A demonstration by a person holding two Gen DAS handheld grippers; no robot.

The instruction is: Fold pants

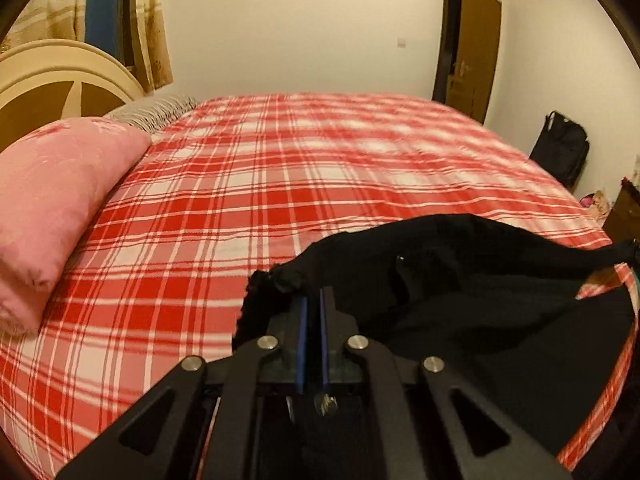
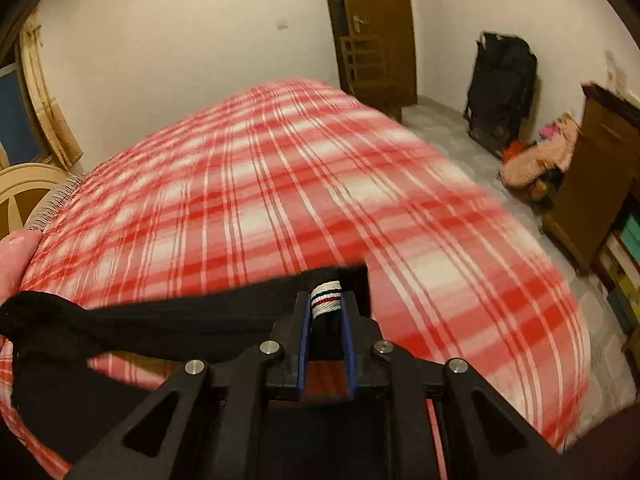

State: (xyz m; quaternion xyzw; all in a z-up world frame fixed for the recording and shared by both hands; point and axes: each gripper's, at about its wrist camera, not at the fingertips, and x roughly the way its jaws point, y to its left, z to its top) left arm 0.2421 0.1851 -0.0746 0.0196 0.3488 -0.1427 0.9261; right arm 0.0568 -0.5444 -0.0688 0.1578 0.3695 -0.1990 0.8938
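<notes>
Left tongs are pinched tight on one end of the black pants, right tongs clamp the striped waistband end, so the pants hang stretched over the plaid bed, pink pillow far left

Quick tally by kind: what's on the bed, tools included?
Black pants: 1
Pink pillow: 1
Tools, left tool and right tool, each shut on the pants: 2
Total: 4
</notes>
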